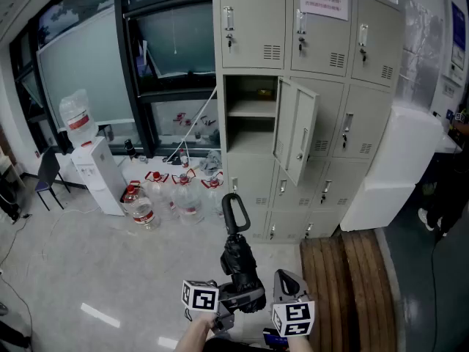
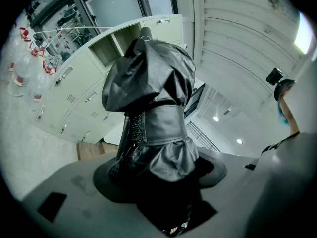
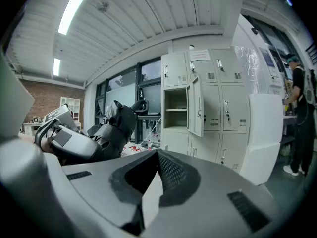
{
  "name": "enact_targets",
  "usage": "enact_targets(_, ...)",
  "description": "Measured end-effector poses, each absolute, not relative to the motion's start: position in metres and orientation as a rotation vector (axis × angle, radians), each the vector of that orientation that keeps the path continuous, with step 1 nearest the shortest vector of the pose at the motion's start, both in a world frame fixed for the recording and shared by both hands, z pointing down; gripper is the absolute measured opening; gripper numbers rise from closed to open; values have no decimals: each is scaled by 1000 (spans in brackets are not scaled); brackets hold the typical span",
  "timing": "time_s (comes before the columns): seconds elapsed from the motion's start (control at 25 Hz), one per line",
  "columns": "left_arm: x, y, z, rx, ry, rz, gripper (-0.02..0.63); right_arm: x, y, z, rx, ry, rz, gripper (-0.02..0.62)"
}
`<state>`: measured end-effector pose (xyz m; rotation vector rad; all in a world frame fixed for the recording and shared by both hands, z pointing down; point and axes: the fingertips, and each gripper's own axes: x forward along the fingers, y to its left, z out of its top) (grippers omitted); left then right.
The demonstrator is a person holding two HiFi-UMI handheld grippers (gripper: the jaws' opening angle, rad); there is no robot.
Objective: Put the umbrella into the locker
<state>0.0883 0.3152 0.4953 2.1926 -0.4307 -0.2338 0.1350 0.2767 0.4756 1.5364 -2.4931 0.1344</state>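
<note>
The umbrella (image 1: 239, 259) stands in the left tongs (image 1: 233, 299), with the right tongs (image 1: 287, 286) just beside at 3 o'clock. Locker (image 1: 322, 116) at 12 o'clock, bottles (image 1: 176, 196) at 10 o'clock, bench (image 1: 352, 284) at 3 o'clock.

The umbrella (image 1: 238, 259) hides its lower end inside the left gripper (image 1: 240, 300). The notice (image 1: 323, 0) on the locker (image 1: 253, 20) is too small to read. The right edge cuts a person (image 1: 445, 185).

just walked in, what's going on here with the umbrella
A person faces a bank of lockers with a gripper in each hand. The left gripper is clamped on a folded black umbrella; the right gripper is shut and empty. One locker door stands open, and the umbrella is not inside yet.
</note>
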Motion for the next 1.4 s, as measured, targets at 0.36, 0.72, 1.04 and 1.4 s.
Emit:
enact_targets(0.36, 94, 314, 500, 2177, -429, -189, 295, 145, 276, 473, 1547, -2503, 141, 0)
enact_targets(0.72, 88, 288, 510, 2156, -447, -169, 295, 138, 256, 483, 1500, -2530, 160, 2)
enact_targets(1.04, 78, 214, 526, 2134, -408, -176, 296, 132, 181, 500, 1508, -2503, 173, 2)
enact_targets(1.4, 56, 56, 531, 2104, -335, -122, 296, 115, 21, 508, 1580, -2425, 223, 2)
